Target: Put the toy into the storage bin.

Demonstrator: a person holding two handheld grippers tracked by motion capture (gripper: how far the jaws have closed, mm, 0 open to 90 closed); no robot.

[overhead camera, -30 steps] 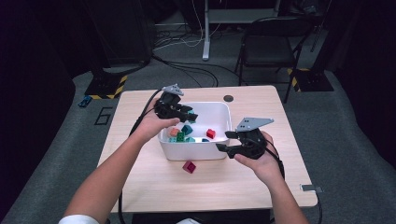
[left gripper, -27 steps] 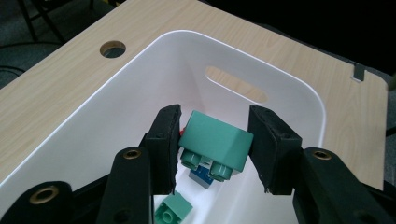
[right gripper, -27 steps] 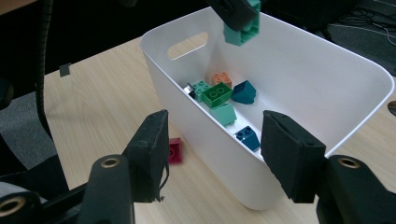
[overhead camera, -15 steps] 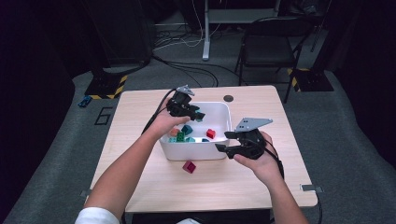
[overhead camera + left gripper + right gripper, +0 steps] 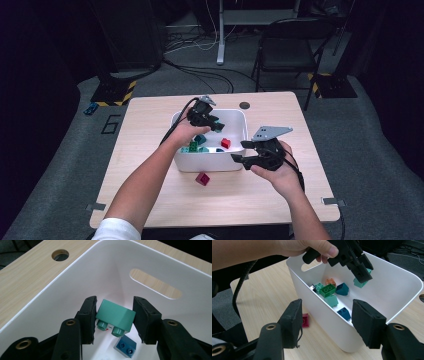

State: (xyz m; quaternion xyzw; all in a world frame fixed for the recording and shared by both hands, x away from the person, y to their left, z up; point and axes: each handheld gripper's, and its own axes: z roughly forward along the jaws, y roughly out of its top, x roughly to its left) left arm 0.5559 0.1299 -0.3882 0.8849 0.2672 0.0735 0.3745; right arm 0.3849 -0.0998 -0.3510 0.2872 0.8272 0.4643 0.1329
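Left gripper view: studded teal brick [image 5: 115, 315]

The bin [image 5: 160, 267] looks like smooth white plastic with a soft sheen. The teal brick [image 5: 115, 315] is smooth, slightly glossy plastic, as is the blue brick [image 5: 125, 346] under it. The table [image 5: 30, 272] has a pale, matt wood-grain top. The left gripper [image 5: 115, 318] has matt black jaws with rough-edged rubbery pads [image 5: 88, 315] and brass-coloured metal rivets.
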